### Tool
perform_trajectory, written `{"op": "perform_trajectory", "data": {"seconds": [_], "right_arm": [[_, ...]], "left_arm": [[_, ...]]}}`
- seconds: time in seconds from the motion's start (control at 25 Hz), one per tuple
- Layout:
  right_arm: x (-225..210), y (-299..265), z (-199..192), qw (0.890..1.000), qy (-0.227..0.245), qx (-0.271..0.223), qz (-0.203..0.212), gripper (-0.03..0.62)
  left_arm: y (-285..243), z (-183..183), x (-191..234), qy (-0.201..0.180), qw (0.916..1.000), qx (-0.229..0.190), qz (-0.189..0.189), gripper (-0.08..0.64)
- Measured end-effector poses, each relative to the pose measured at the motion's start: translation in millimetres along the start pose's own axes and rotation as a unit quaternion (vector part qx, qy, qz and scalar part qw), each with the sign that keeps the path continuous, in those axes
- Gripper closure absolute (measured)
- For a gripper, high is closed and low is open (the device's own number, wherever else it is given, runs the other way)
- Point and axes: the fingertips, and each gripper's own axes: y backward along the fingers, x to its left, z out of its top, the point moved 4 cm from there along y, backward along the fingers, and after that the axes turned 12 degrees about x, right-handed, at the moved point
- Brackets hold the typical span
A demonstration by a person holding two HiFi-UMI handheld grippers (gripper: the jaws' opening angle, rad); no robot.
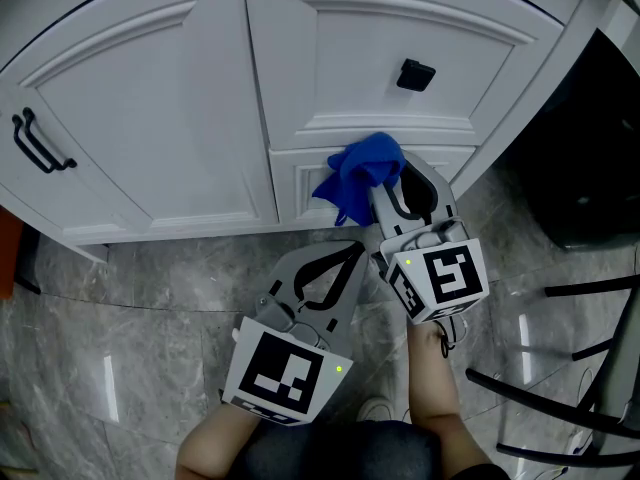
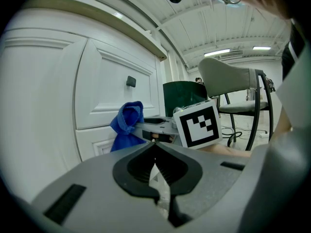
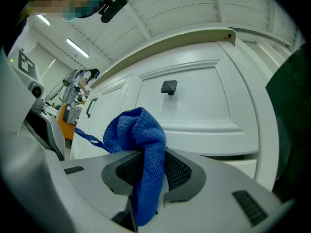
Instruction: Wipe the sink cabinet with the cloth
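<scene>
The white sink cabinet fills the upper head view, with a drawer front and black knob at the right. A blue cloth hangs bunched against the lower drawer panel, and my right gripper is shut on it. In the right gripper view the blue cloth drapes out between the jaws, facing the drawer and its knob. My left gripper hovers low over the floor, shut with nothing in it. From the left gripper view the cloth and right gripper show ahead.
A black door handle sits on the cabinet's left door. Grey marbled floor lies below. A dark bin stands at the right, with black chair legs near it. An office chair shows in the left gripper view.
</scene>
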Motion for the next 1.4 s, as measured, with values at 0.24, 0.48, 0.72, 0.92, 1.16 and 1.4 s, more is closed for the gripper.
{"op": "perform_trajectory", "data": {"seconds": [0.24,0.48,0.72,0.92,1.16,1.4], "right_arm": [[-3,1,-2,1.0,-0.002,0.001,-0.004,0.476],[-8,4,-2,1.0,-0.005,0.001,-0.01,0.476],[-16,7,-6,1.0,-0.012,0.003,-0.019,0.476],[-19,9,-8,1.0,-0.016,0.003,-0.024,0.476],[-23,10,-9,0.999,-0.019,0.002,-0.028,0.476],[-25,11,-9,0.999,-0.022,0.004,-0.031,0.476]], "left_arm": [[0,0,0,-0.002,1.0,0.0,0.0,0.555],[1,1,0,-0.002,1.0,0.0,-0.001,0.555],[1,1,-1,-0.001,1.0,-0.001,-0.001,0.557],[2,1,-1,-0.002,1.0,-0.002,-0.002,0.556],[2,2,-1,-0.002,1.0,-0.002,-0.002,0.555],[3,3,-2,-0.002,1.0,-0.003,-0.004,0.557]]}}
